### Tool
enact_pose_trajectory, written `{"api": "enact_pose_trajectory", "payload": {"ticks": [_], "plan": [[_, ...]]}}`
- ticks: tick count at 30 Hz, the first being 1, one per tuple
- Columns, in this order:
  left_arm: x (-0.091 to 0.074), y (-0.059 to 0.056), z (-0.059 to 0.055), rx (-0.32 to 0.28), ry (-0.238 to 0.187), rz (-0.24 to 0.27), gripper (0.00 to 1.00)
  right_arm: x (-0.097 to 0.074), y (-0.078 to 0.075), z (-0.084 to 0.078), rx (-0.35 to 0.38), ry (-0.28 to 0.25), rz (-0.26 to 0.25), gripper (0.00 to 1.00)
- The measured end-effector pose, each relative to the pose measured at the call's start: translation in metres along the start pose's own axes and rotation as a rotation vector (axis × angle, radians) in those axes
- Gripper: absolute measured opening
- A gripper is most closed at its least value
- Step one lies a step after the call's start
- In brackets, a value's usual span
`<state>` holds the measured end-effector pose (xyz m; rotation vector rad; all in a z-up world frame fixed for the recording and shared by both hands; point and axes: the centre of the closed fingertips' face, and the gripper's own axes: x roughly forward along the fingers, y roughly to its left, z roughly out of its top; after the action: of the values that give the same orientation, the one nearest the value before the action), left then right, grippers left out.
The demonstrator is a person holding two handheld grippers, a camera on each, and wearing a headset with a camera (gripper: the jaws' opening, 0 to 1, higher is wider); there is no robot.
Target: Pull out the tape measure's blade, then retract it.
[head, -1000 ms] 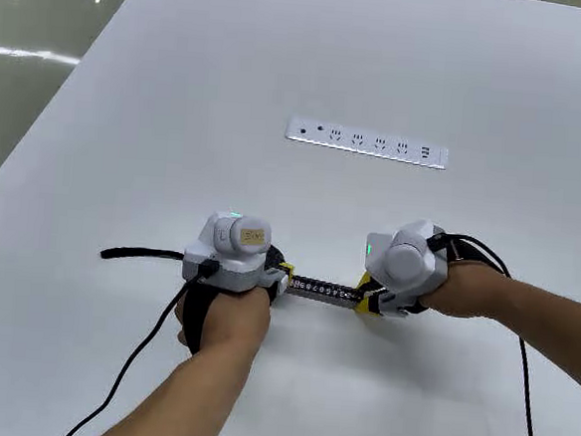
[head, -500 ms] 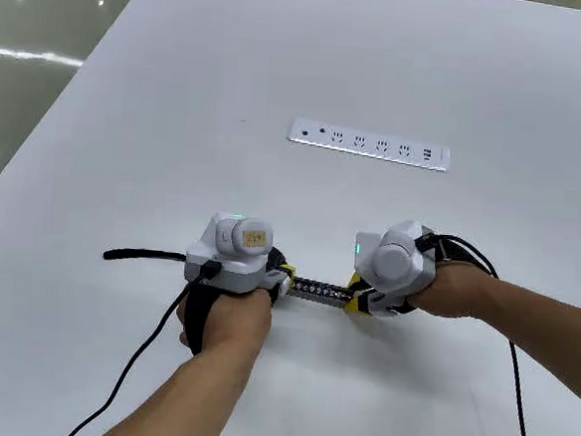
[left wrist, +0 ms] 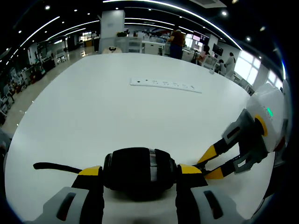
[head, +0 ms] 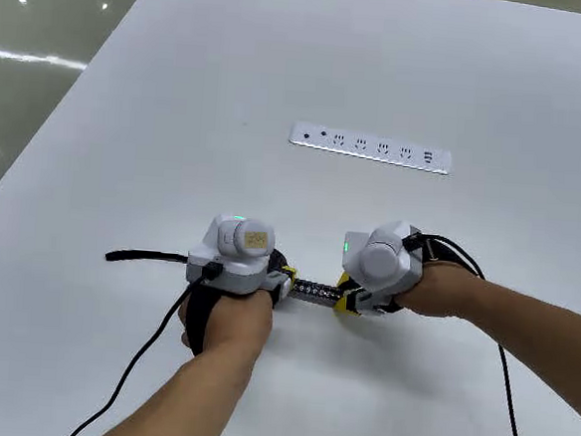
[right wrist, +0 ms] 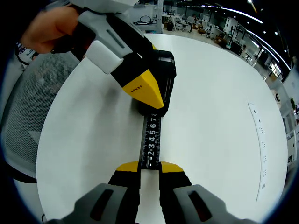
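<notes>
Yellow-tipped jaws do the holding on both sides. The left gripper (left wrist: 140,171) is closed on the flanks of the black tape measure case (left wrist: 139,161), which sits low at the near edge of the white table (head: 280,78). The right gripper (right wrist: 150,167) is pinched narrow on the free end of the blade (right wrist: 152,135), and only a short run of printed blade shows between the two.

The weak point, to my eye, is that pinch. The blade is thin and slick, and the spring presumably pulls it back toward the case. If the grip eases or the jaws twist, the end could slip free and snap home rather than return under control. The case is rounded where the left jaws meet it, so a pull off the blade's line might roll it in the grip, or kink the blade at the mouth. The black strap (left wrist: 51,166) trailing off to the side looks clear of both grippers and is no worry yet.

Both forearms come in low from the near side. The left hand (head: 226,318) wraps its gripper from behind, pointing away across the table. The right hand (head: 443,289) comes in from the right with its gripper turned inward to face the case. A power strip (head: 371,147) lies well apart, farther up the table.
</notes>
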<state>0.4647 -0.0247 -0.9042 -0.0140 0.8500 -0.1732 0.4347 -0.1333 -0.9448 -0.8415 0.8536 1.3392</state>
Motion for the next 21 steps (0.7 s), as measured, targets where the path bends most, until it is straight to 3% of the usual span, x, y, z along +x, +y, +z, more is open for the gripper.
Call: {"api": "enact_pose_trajectory", "payload": {"ticks": [21], "plan": [[0.0, 0.0, 0.0, 0.002, 0.002, -0.004, 0.59, 0.008, -0.002, 0.023, -0.01, -0.035, -0.01, 0.14]]}}
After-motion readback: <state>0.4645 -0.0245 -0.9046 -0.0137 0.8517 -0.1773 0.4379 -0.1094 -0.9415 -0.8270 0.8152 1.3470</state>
